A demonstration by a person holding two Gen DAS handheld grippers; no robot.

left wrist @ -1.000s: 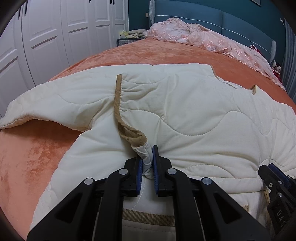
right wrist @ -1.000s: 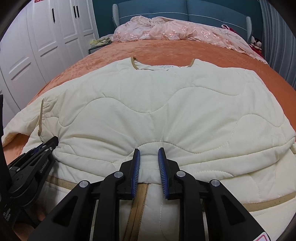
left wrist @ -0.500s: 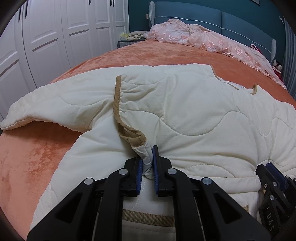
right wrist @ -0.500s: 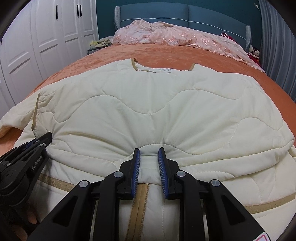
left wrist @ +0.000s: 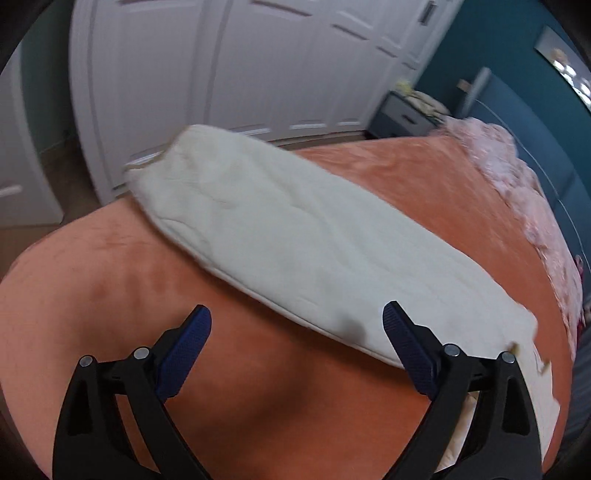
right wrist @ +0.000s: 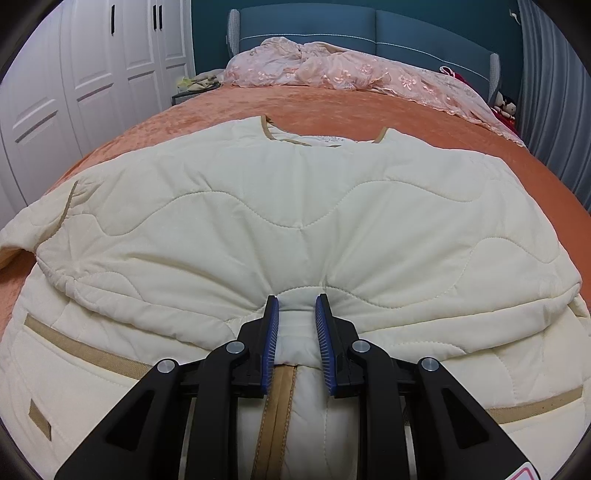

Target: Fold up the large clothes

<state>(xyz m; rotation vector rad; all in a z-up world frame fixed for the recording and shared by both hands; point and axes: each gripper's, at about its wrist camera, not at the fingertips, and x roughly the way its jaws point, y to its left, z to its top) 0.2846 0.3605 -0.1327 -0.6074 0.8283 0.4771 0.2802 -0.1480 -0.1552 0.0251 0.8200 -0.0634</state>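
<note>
A cream quilted jacket [right wrist: 295, 206] with tan trim lies on the orange bedspread [right wrist: 332, 110], its lower part folded up over its body. My right gripper [right wrist: 296, 310] is shut on the folded edge of the jacket at its middle. My left gripper [left wrist: 297, 325] is open and empty, above the bedspread [left wrist: 110, 295] just in front of the jacket's long sleeve [left wrist: 277, 236], which stretches toward the bed's left edge. The left wrist view is blurred.
A pink lace cover [right wrist: 351, 74] lies crumpled by the blue headboard [right wrist: 369, 26]. White wardrobe doors [left wrist: 221, 66] stand left of the bed, with a nightstand [left wrist: 402, 114] beside them. A grey curtain [right wrist: 554, 110] hangs on the right.
My left gripper has let go of the jacket's folded edge, opened wide and swung left to face the sleeve. The right gripper still holds the fold.
</note>
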